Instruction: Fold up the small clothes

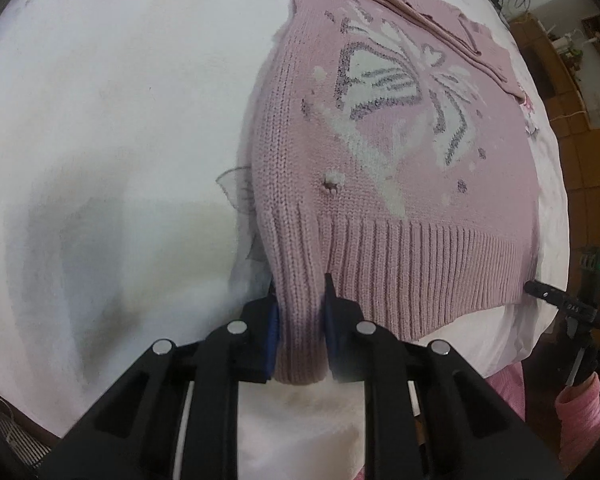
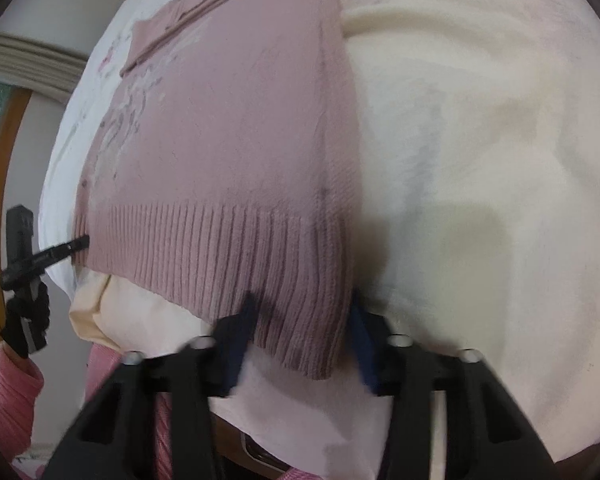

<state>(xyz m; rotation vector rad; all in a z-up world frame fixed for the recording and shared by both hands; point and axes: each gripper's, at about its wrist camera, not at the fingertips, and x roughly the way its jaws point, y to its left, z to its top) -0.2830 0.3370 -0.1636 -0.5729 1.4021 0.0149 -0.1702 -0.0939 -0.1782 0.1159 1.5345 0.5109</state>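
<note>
Pink knitted sweater with white bow motif [image 1: 384,140], flat at the near edge of the white-sheeted bed [image 1: 100,120], sleeves folded in, body fold pending; left tongs [image 1: 300,320] clenched on its ribbed hem corner, right tongs [image 2: 300,336] straddling the opposite corner, released.

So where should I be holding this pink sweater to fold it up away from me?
By the ribbed hem, at its two bottom corners, coming in from the near edge of the bed. The pink knit sweater lies flat with the hem nearest you. The left hand-held gripper already pinches its corner; the right hand-held gripper straddles the other, and looks not yet closed.
</note>
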